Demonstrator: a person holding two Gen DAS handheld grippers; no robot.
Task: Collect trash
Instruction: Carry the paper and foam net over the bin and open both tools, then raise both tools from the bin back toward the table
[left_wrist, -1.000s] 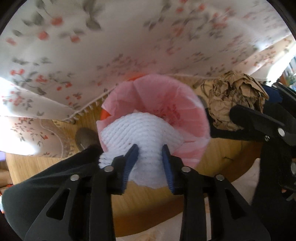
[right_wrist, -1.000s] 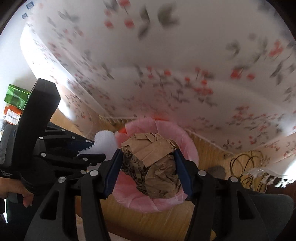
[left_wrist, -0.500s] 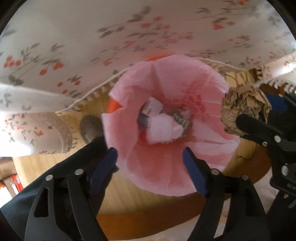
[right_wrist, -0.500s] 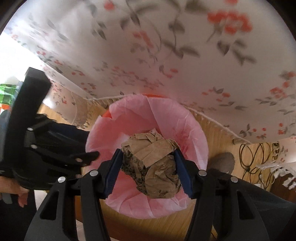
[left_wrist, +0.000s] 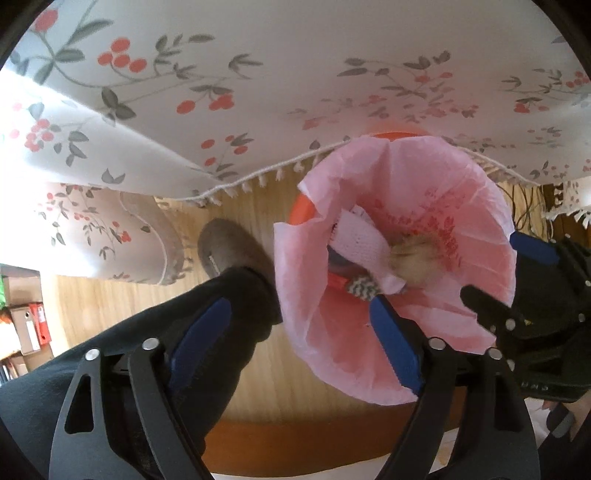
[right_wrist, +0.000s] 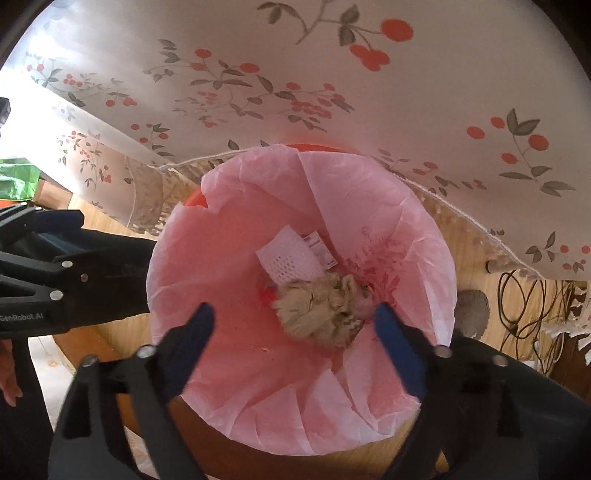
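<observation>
Lying crumpled beside white mesh foam (right_wrist: 291, 260) in the pink-lined bin (right_wrist: 236, 221), the brown paper wad (right_wrist: 317, 310) sits below both grippers' wide-open, empty jaws.

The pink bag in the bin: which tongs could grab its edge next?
Probably the left tongs: open, straddling the near rim of the pink plastic bag. The right tongs gape over its middle.

Black tool (right_wrist: 291, 332) w/ blue pads (right_wrist: 399, 350)

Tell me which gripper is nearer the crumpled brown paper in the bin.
Right. The right gripper hangs open directly over the crumpled brown paper in the bin; the left gripper, also open, sits off toward the bin's left rim.
</observation>
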